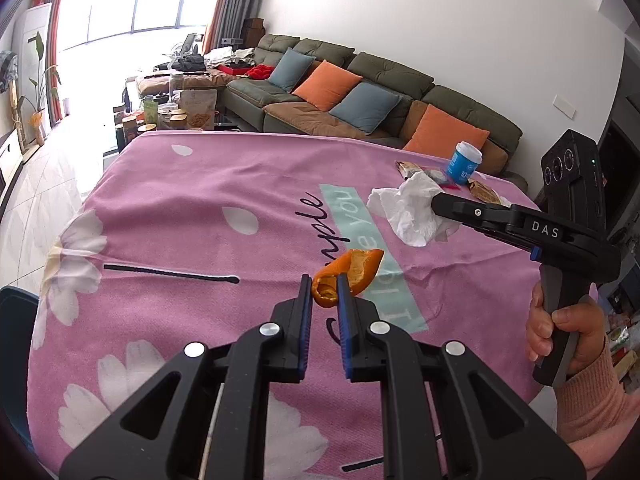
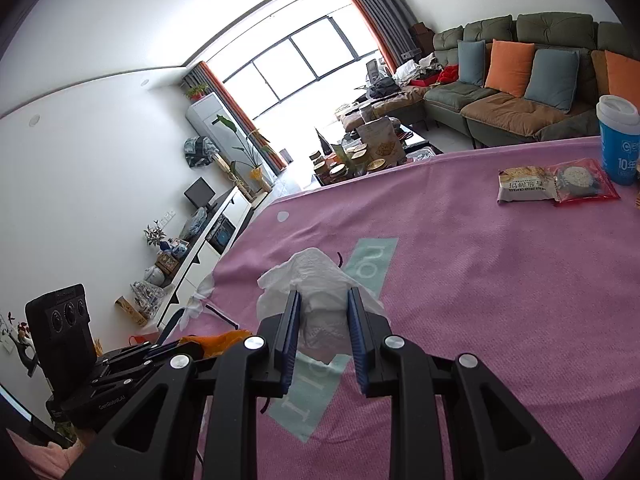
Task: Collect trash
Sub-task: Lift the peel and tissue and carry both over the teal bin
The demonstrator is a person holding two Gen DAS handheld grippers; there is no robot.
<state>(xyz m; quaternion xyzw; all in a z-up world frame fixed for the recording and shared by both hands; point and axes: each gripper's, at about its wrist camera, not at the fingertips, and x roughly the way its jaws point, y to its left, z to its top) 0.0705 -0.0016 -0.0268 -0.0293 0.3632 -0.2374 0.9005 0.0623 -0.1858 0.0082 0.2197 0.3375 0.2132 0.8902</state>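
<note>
Other stuff on the table is bunched at the far end: a blue cup with a white lid (image 2: 618,140), a beige snack packet (image 2: 526,185) and a clear packet with red edges (image 2: 582,182) touching it, all well apart from both tongs. Another brownish wrapper (image 1: 485,192) lies near the cup. Nothing sits between the tongs and that pile, just bare cloth.

The surface is a table under a pink cloth (image 1: 192,208) with white daisies and a teal strip of lettering. Behind it there's an olive sofa (image 1: 384,76) with orange and blue cushions, a cluttered low table (image 2: 372,152) full of jars and bags, and a big bright window (image 2: 288,64) with orange-grey curtains.

Now the tongs. The left gripper (image 1: 325,284) is nearly closed, its blue pads pinching an orange peel (image 1: 348,276) held up off the cloth. The right gripper (image 2: 323,300) is a bit wider and clamped on a crumpled white tissue (image 2: 316,284), also lifted above the table. A hand (image 1: 560,332) in a pink sleeve grips the right one's handle.
</note>
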